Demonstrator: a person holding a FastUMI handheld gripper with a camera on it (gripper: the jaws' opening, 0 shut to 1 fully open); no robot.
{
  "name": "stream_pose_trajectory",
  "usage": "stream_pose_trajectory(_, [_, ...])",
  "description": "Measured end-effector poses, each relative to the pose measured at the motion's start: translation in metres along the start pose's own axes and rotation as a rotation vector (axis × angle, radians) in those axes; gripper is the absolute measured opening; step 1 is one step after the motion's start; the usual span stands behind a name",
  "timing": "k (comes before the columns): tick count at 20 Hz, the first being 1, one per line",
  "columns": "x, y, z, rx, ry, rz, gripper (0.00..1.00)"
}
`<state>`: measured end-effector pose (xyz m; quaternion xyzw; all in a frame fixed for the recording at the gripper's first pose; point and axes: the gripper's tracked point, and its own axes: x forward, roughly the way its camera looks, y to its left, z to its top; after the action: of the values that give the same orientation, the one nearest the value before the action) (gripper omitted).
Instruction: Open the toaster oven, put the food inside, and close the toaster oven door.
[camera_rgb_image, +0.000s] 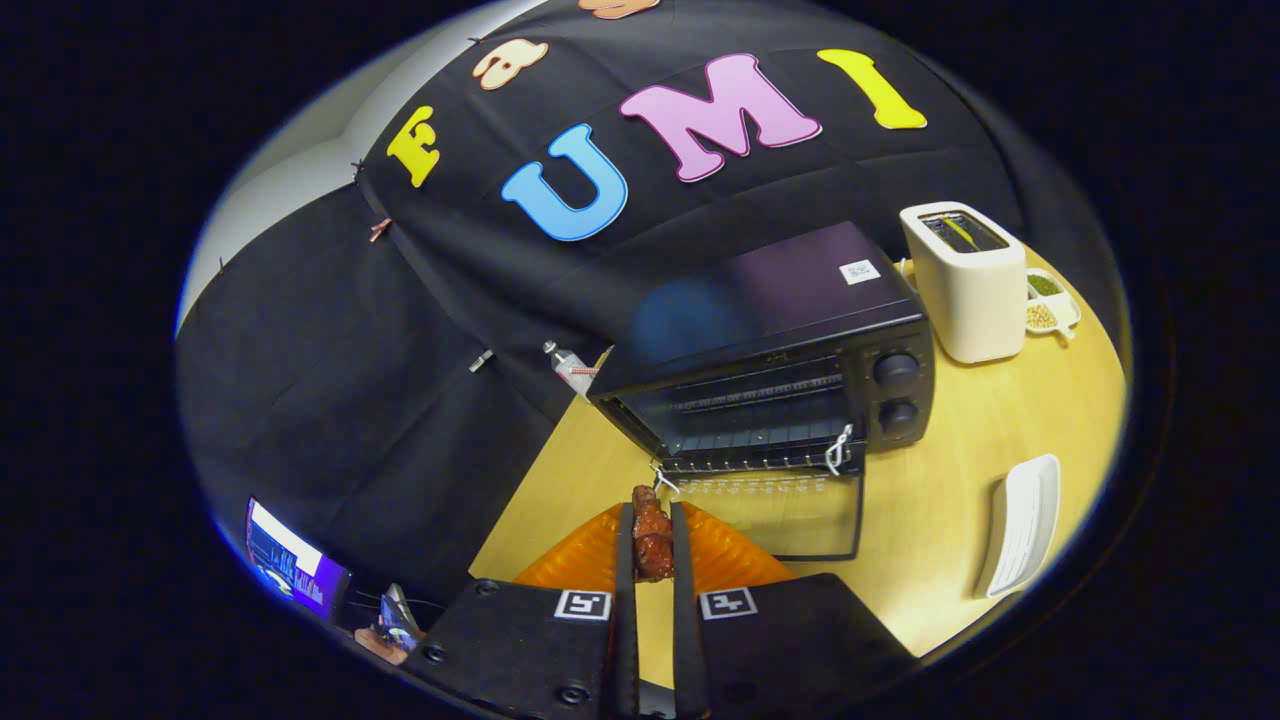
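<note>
A black toaster oven (780, 350) stands on the wooden table with its glass door (790, 515) folded down flat toward me, so the wire rack inside shows. My gripper (652, 535) is shut on a reddish-brown piece of food (652, 540), which sticks up between the two fingers. The food hangs above the table just before the near left corner of the lowered door, outside the oven cavity.
A white pop-up toaster (965, 280) stands right of the oven, with a small white dish (1050, 305) of grains behind it. A white plate (1025, 520) lies on the table (940, 470) to the right. A small tube (568, 365) leans by the oven's left side.
</note>
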<state>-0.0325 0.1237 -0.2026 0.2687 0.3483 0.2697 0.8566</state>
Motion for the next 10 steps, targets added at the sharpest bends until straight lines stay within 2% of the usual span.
stream_pose_trajectory(6, [0.071, -0.010, 0.015, 0.045, -0.103, -0.066, 0.18])
stream_pose_trajectory(10, [0.121, -0.029, 0.017, 0.093, -0.114, -0.108, 0.18])
